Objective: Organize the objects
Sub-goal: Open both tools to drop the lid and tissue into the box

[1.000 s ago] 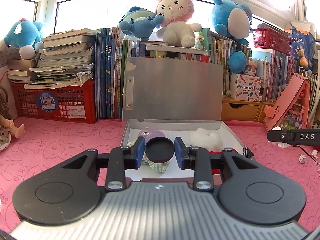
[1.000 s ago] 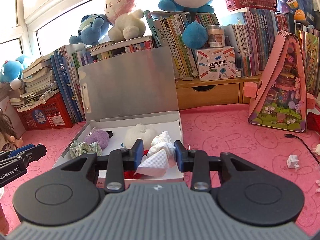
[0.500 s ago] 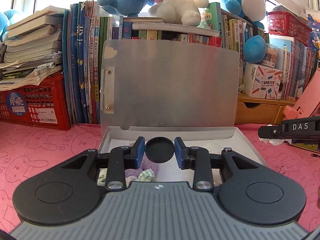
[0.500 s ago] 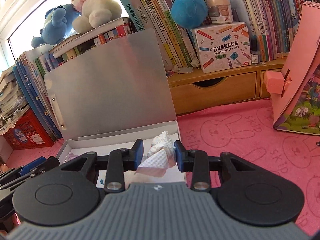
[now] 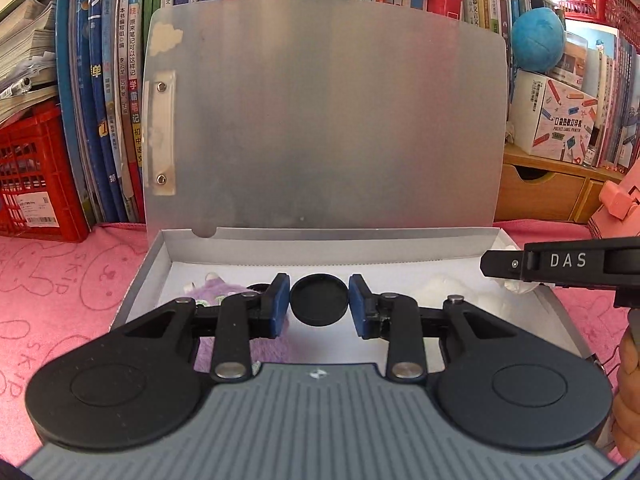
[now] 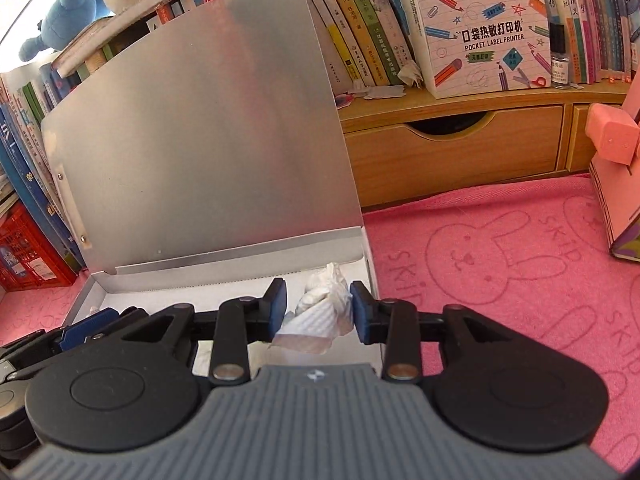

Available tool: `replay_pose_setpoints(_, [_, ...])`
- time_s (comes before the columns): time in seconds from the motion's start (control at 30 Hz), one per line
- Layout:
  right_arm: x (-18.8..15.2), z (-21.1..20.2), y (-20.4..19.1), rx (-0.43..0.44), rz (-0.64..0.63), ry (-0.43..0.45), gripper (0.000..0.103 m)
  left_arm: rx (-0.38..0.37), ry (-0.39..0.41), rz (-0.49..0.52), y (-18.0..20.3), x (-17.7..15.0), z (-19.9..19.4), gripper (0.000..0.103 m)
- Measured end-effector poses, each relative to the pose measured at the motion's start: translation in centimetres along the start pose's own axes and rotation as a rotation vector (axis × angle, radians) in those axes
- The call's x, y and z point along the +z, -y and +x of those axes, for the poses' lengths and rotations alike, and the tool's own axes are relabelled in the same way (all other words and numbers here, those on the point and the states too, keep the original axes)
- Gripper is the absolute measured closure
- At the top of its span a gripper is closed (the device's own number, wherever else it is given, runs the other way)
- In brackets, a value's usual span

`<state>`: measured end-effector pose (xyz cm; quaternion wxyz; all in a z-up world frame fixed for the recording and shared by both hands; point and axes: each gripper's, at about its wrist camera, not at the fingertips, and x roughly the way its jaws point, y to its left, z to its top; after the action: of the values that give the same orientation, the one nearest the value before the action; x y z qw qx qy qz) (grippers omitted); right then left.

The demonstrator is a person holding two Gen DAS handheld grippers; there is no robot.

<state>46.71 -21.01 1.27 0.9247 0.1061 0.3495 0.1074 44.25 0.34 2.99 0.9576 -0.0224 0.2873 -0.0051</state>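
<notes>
At my left gripper, the blue pads clamp a round black cap, holding it just above the floor of the open grey box that sits on the pink rabbit-print cloth. The box's silver lid stands upright at 12 o'clock, leaning back against a row of books. Inside the box, at 9 o'clock from the cap, a purple plush toy lies partly hidden behind my left finger; at 3 o'clock a white soft lump rests on the box floor. From the left camera I see my other tool, marked DAS, reaching in at 3 o'clock over the box's right edge. At my right gripper, the jaws are opening around a crumpled white tissue; its right side touches the right pad, while a narrow gap shows at the left pad, so the squeeze is off. The tissue hangs over the box's right-hand part, near its right wall. Beyond the box at 1 o'clock in the right view, a wooden drawer unit carries a pocket label printer carton. A red crate stands at 9 o'clock in the left view.
</notes>
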Motion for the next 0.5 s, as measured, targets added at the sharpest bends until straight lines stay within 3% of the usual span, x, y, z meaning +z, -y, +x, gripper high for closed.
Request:
replay_pose_setpoints(0.1, [0.0,-0.1,0.0,-0.004,-0.004,0.007,0.058,0.005,-0.013,0.003,0.0,-0.1,0.3,0.066])
replay_pose_setpoints(0.17, [-0.1,-0.4,0.0,-0.003,0.003,0.018,0.041,-0.010,-0.010,-0.004,-0.2,0.0,0.2,0.065])
replay_pose_setpoints(0.23, [0.0,-0.6,0.2,0.003,0.015,0.013,0.040,-0.041,-0.004,-0.008,-0.2,-0.1,-0.4,0.057])
replay_pose_setpoints(0.3, [0.1,-1.2,0.1,0.000,0.014,0.011,0.040,-0.045,0.006,-0.006,0.0,-0.1,-1.2,0.032])
replay_pose_setpoints(0.5, [0.2,-5.3,-0.5,-0.003,-0.011,0.053,0.040,-0.023,0.049,0.028,0.5,0.3,-4.9,0.025])
